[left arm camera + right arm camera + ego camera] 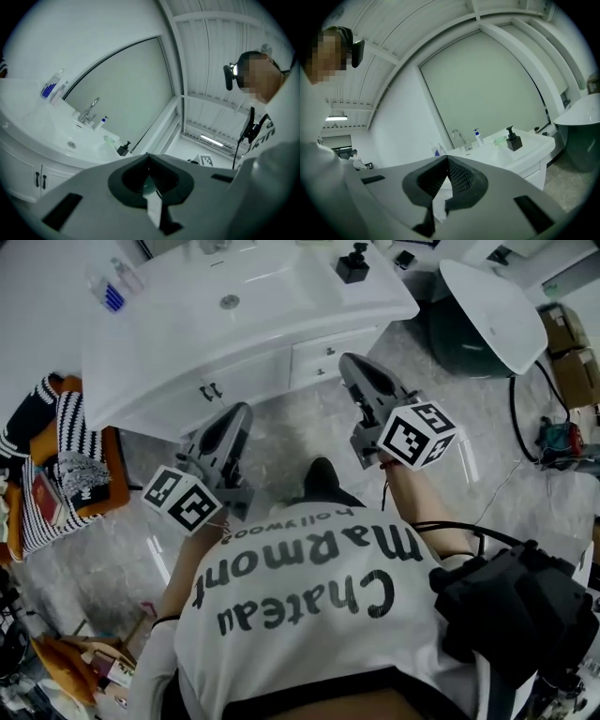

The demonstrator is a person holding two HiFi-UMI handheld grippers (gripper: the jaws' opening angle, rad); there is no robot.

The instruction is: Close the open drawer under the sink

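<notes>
The white vanity (159, 381) with its sink (234, 296) stands ahead of me. Its drawer front (328, 354) below the counter lies flush with the cabinet face, beside the cabinet doors (211, 390). Both grippers are raised, point level toward the vanity and hang apart from it. My left gripper (239, 416) is shut with nothing in it; its tips meet in the left gripper view (149, 157). My right gripper (352, 364) is also shut and empty, as the right gripper view (447, 158) shows. The drawer front (532, 171) appears there under the counter.
A black soap dispenser (353, 263), a faucet (459, 138) and a cup of toothbrushes (111, 292) sit on the counter. A white tub (492, 310) stands at the right with cables (525, 418) on the floor. Striped cloth in an orange basket (66, 456) is at the left.
</notes>
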